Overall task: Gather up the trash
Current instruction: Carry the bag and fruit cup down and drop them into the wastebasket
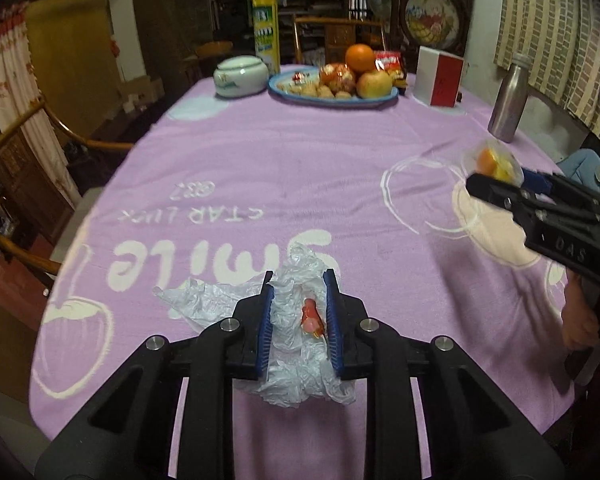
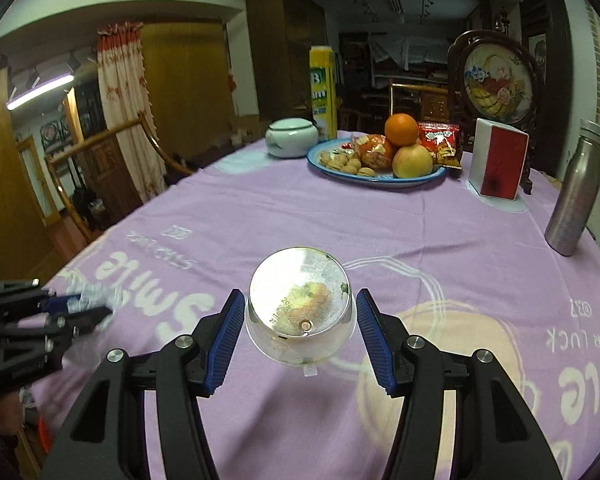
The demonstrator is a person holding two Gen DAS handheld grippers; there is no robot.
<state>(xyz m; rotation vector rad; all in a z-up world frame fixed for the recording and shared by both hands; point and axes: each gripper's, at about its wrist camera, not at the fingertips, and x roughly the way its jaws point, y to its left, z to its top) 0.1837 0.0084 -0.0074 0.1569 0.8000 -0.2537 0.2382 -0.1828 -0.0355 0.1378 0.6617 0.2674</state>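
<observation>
Left gripper (image 1: 299, 312) is down low over the purple tabletop (image 1: 300, 168), jaws narrowed onto a crumpled clear plastic bag (image 1: 292, 344), with a small red-and-pink wrapper (image 1: 312, 318) caught in the folds between the blue pads (image 1: 266, 328). The bag spills out past the jaws toward 6 and 9 o'clock, so the hold is on its bunched middle.

Over to the right gripper (image 2: 300, 320): a clear fruit jelly cup (image 2: 300, 306) sits dead centre between the jaws, foil lid tipped toward the camera. The jaws stand fairly wide; the left pad looks to touch the cup wall, the right pad shows a sliver of gap, so I can't tell whether it is truly gripped. The cup's short axis runs straight ahead toward 12 o'clock, and it is not clear whether it rests on the cloth.

From the left camera, that cup shows at 3 o'clock as an orange blur at the right gripper's tip. The right camera returns the favour, showing the bag at 9 o'clock. Judging by this, cup into bag comes next, so the two must close across the tabletop.
</observation>
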